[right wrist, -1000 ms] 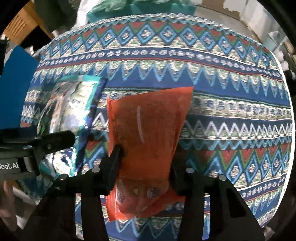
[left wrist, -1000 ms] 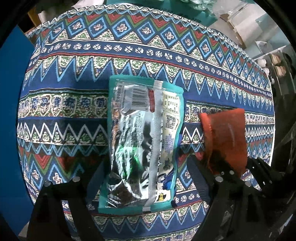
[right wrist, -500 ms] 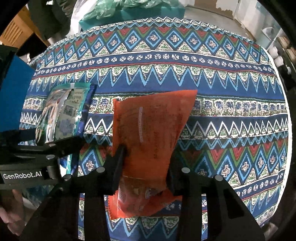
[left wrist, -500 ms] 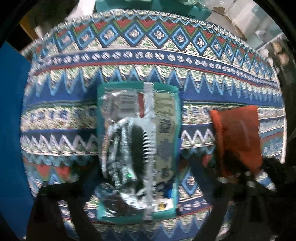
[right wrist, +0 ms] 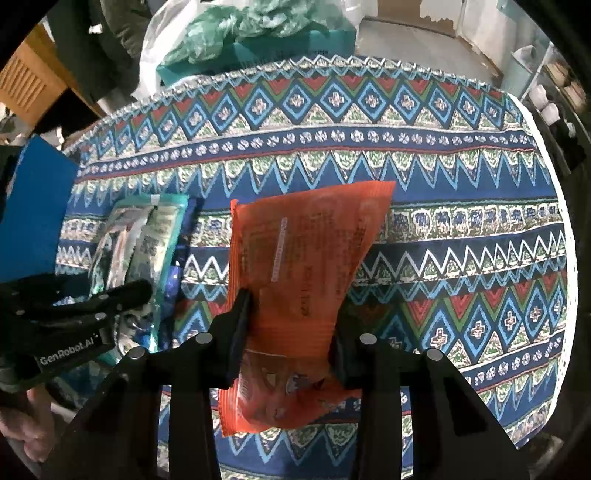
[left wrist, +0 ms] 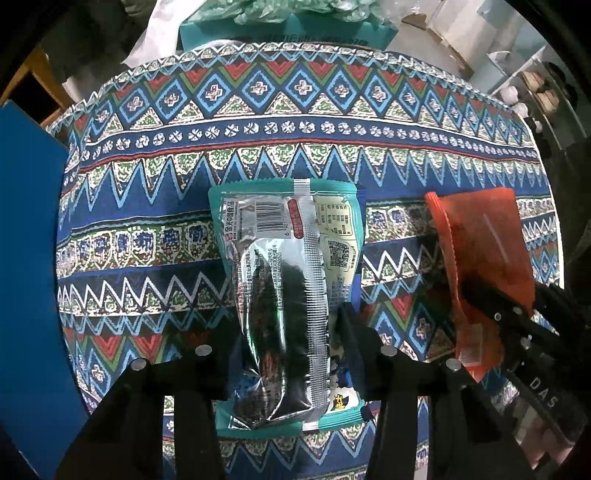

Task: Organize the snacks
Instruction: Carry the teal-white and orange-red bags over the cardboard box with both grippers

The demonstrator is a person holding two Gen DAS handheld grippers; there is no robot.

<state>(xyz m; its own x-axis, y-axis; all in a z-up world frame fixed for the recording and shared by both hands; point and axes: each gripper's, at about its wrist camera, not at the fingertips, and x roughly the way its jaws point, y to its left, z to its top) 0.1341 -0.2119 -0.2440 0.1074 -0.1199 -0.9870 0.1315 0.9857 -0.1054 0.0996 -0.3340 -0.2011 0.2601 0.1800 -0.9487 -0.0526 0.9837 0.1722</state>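
Beyond the table's far edge lies the biggest of it all, a cluttered room: a teal box (left wrist: 288, 29) heaped with crumpled green plastic, pale cartons and shelving to the right, wooden furniture at the left. Nearer, a patterned tablecloth (left wrist: 258, 147) in blue, red and green zigzags covers the whole work surface; it looks like soft woven fabric, with enough grip that packets should not skate on it. A flat blue panel (left wrist: 26, 258) stands along the cloth's left side.

On the cloth, near its middle, sits the teal-edged foil snack packet (left wrist: 284, 310), back seam up, barcode toward the far end. The left gripper (left wrist: 288, 354) points straight down over it, and its jaws have just been closing; both pads now press the packet's long sides at the lower half, pinching the foil inward. Just beside it, to the right, the orange snack packet (right wrist: 299, 288) is clamped across its lower half by the right gripper (right wrist: 291, 332), its upper part sticking out free past the fingers; whether it is clear of the cloth I cannot tell.

Both packets are probably light, thin-walled and air-cushioned: crinkly, slick film that yields and may slide under a weak pinch, with contents that could crush. Gripping across the narrow width near the middle, as here, seems soundest; the flat crimped end seals would be a firmer alternative.
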